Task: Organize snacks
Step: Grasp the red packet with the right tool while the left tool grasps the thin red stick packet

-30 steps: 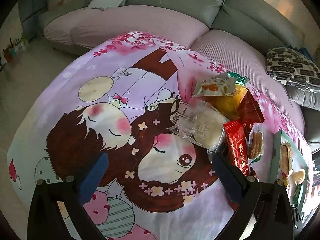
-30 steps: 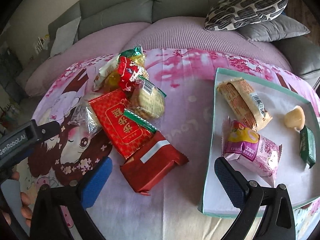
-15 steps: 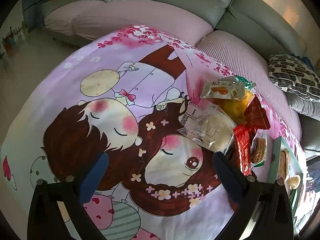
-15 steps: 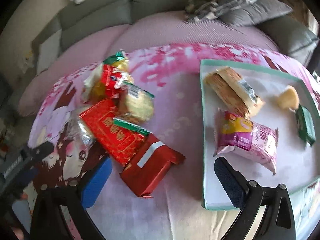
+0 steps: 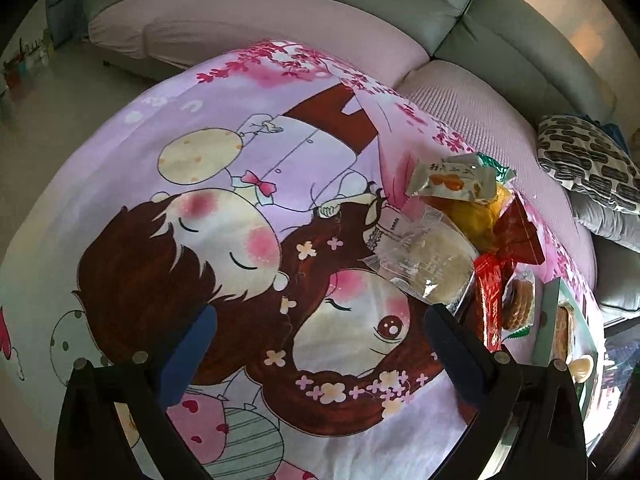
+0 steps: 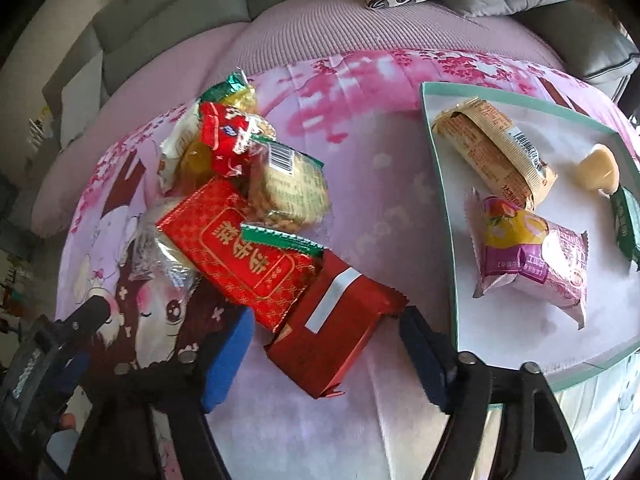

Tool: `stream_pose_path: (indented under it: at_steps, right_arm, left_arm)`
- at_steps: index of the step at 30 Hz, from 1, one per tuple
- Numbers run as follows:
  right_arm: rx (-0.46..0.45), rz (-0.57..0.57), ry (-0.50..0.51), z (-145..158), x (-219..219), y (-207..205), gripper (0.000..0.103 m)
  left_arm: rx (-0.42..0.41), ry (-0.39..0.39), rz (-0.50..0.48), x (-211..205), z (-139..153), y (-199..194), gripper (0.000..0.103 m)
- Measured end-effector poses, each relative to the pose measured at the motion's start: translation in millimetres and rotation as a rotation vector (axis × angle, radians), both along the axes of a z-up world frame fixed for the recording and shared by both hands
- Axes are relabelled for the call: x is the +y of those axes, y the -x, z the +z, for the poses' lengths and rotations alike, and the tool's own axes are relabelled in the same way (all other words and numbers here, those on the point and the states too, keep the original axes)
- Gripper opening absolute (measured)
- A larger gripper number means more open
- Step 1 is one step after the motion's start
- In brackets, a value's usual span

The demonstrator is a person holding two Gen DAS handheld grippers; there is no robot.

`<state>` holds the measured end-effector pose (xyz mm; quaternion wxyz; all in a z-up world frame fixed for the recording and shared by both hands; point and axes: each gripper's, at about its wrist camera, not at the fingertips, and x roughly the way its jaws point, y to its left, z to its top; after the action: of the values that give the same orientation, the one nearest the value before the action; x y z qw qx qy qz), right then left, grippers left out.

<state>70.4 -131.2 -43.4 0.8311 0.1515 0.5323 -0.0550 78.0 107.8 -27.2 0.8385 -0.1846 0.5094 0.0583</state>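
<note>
Your right gripper (image 6: 326, 354) has its fingers spread wide either side of the dark red packet (image 6: 336, 330), not touching it. That packet lies just left of the tray (image 6: 448, 216). Your left gripper (image 5: 320, 354) is spread too, empty, left of the snack pile (image 5: 460, 232).

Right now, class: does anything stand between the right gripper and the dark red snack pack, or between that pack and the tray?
Nothing visible does. The right gripper is open around the dark red snack pack, and only bare cloth lies between the pack and the tray.
</note>
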Motion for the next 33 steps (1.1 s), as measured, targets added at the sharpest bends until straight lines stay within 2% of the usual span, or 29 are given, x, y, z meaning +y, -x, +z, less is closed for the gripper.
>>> stream_pose_path:
  at_steps: [9,13,19,30,33]
  right_arm:
    - [0.03,-0.016,0.02,-15,-2,-5,0.068]
    - [0.028,0.03,0.033,-15,-2,3,0.064]
    - [0.03,0.159,0.089,-19,3,21,0.055]
    - [-0.018,0.209,0.132,-24,11,29,0.055]
    - [-0.04,0.217,0.158,-23,13,35,0.055]
  left_arm:
    - [0.007,0.009,-0.026,-8,-3,-3,0.103]
    - [0.011,0.005,-0.03,-10,-4,-3,0.103]
    - [0.013,-0.003,-0.04,-15,-4,-4,0.103]
    - [0.018,0.03,-0.117,-44,-5,-11,0.103]
    - [0.025,0.061,-0.138,-53,-8,-16,0.103]
